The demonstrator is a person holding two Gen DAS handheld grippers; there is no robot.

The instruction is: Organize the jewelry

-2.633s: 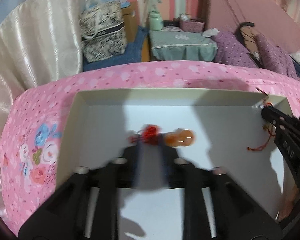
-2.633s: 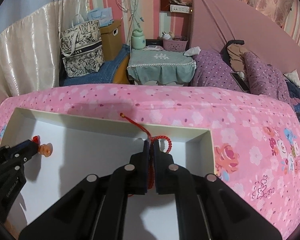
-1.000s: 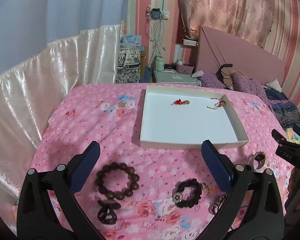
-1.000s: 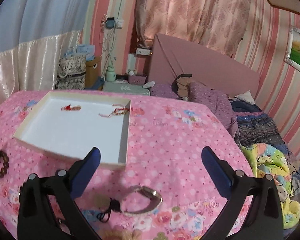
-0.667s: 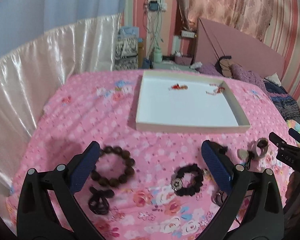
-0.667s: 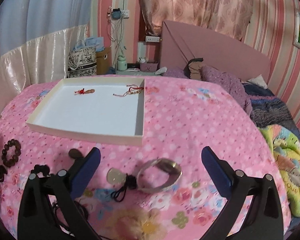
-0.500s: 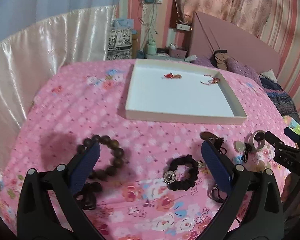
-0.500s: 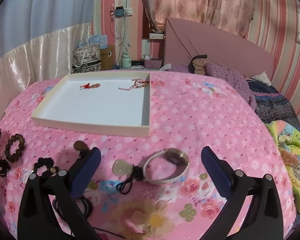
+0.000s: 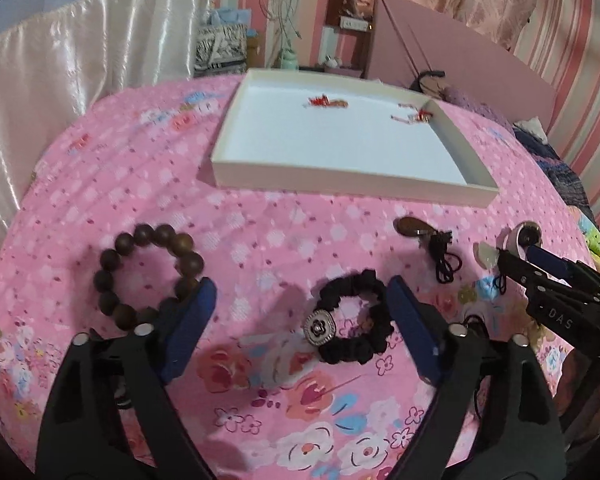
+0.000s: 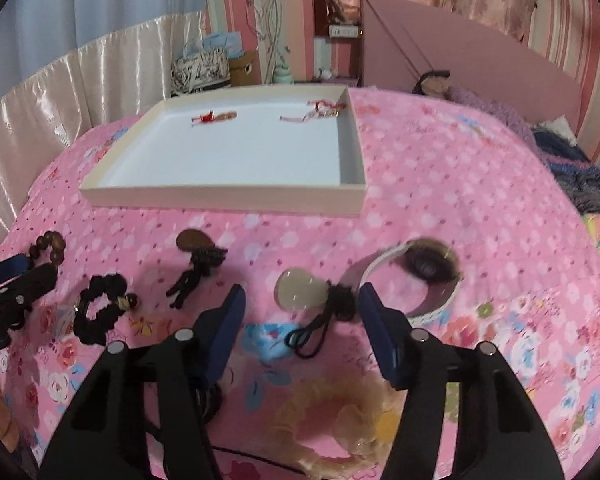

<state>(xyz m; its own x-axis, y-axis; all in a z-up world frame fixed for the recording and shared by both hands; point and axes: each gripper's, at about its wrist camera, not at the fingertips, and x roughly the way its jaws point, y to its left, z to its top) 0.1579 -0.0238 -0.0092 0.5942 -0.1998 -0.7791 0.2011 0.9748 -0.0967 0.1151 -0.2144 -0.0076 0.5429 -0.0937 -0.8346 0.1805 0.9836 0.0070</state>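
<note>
Both tongs are reaching for the next pieces to carry to the box (image 9: 340,178), which sits well ahead of them on the pink bed (image 9: 260,220) and already holds two red-corded charms near its far wall.

The left tongs (image 9: 300,312) are closing but still wide, with nothing gripped. The black scrunchie (image 9: 354,318) lies between the blue pads, nearer the right one, and the wooden bead bracelet (image 9: 148,276) lies just outside the left pad, partly behind it.

The right tongs (image 10: 300,308) are closing too, at a middling gap and not yet pressing on anything. The pale pendant (image 10: 300,290) and its black cord knot (image 10: 338,302) lie between the tips; the bangle (image 10: 424,280) sits just beyond the right pad.

As I judge it, each pair needs to drop to the cover and finish closing: left on the scrunchie's band, right on the cord knot rather than the smooth stone. Then both lift and carry forward to the box.
</note>
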